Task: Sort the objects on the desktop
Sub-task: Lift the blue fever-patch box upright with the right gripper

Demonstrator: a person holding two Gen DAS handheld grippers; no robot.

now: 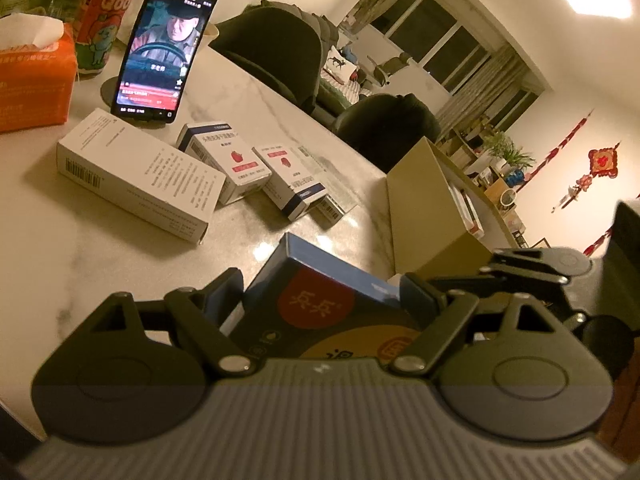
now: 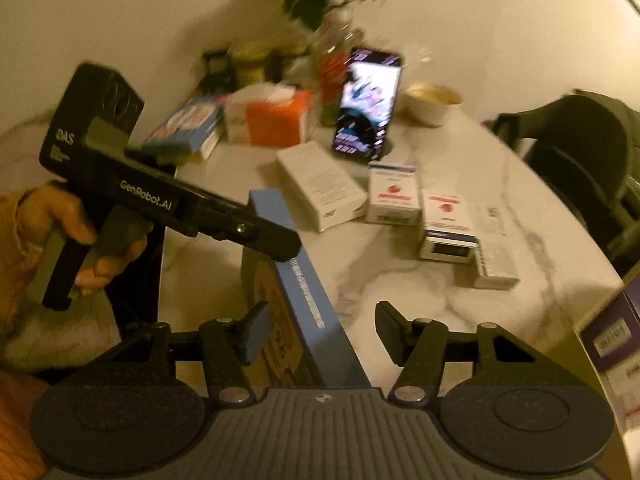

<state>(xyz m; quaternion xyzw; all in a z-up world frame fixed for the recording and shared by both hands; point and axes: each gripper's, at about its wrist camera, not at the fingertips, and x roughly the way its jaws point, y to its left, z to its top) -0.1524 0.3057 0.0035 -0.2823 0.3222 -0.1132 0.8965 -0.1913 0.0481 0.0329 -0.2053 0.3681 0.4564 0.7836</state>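
Observation:
My left gripper (image 1: 320, 300) is shut on a blue box with a red circle (image 1: 320, 292) and holds it above the marble table (image 1: 120, 248). In the right wrist view the same blue box (image 2: 304, 292) stands on edge between my right gripper's fingers, held from the left by the left gripper (image 2: 276, 246). My right gripper (image 2: 320, 332) is open around the box, its pads apart from it. A long white box (image 1: 140, 172) and several small white medicine boxes (image 1: 236, 164) lie on the table beyond.
A phone (image 1: 166, 40) playing video stands on a holder at the back. An orange tissue box (image 1: 34, 72) and a red can (image 1: 104, 16) sit back left. A tan cardboard box (image 1: 436, 208) with items stands at right. Dark chairs (image 1: 276, 52) line the far edge.

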